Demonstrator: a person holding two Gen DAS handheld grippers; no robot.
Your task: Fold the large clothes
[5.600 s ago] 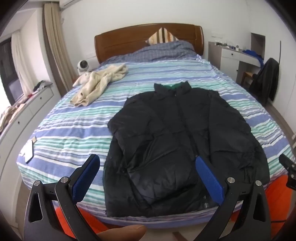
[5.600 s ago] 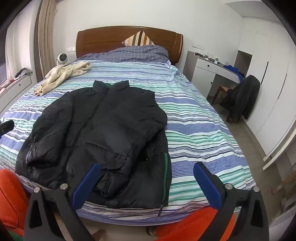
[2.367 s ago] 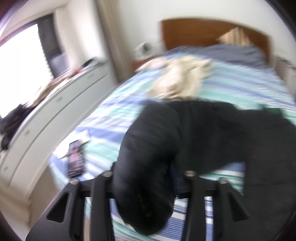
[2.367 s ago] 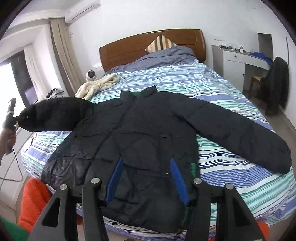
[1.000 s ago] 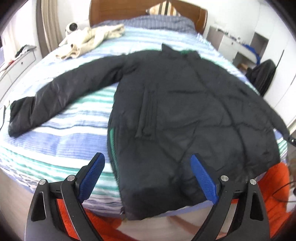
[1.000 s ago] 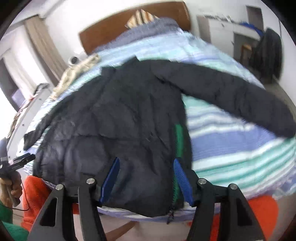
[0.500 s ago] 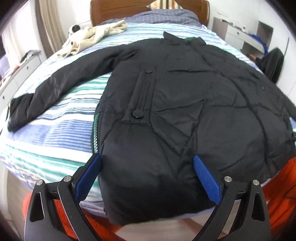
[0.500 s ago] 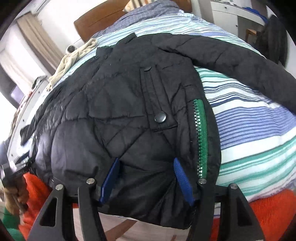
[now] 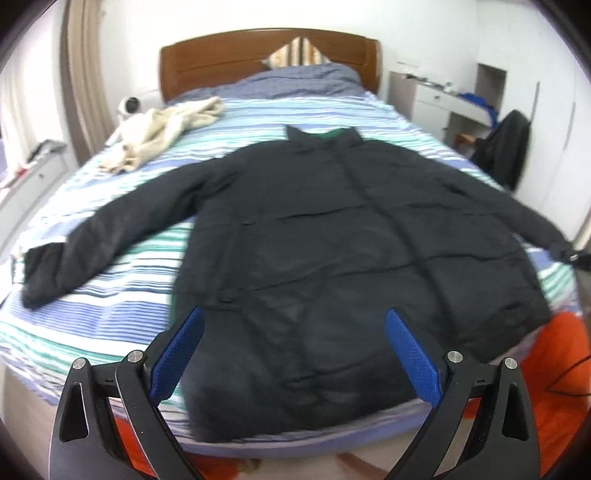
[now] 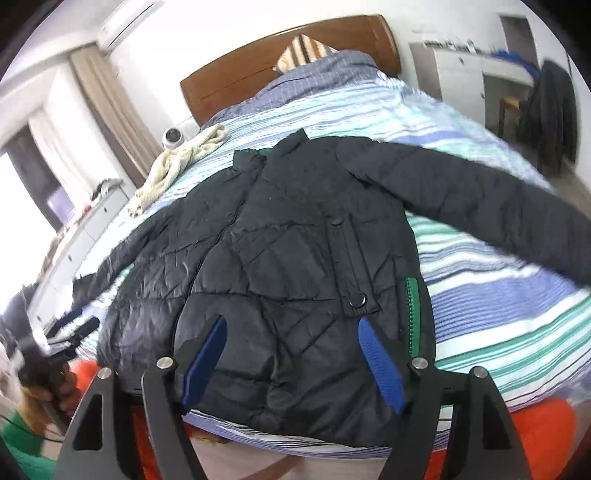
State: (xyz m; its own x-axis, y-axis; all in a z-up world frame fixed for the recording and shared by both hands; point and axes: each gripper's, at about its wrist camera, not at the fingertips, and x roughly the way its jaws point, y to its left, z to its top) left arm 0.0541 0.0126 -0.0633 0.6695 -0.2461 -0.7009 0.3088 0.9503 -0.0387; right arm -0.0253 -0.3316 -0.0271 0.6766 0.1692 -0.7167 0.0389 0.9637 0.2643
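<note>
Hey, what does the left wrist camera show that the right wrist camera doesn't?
Left wrist only: the left gripper, open, and the jacket's left cuff lying flat on the bed.

Right wrist only: the right gripper, open, the green zipper, a snap button, and the wall air conditioner.

Both: jacket spread with sleeves out, cream garment, headboard, striped pillow.

Striped bed (image 9: 110, 314) w/ wooden headboard (image 9: 229, 59) in a white-walled bedroom.
Cream garment (image 9: 162, 125) lies crumpled nr the bed's far-left corner, a small white camera (image 9: 128, 105) just beyond that edge; striped pillow (image 9: 297, 55) against the headboard. Dark coat (image 9: 508, 147) on a chair by a white desk (image 9: 448, 98), off the bed's right edge.
</note>
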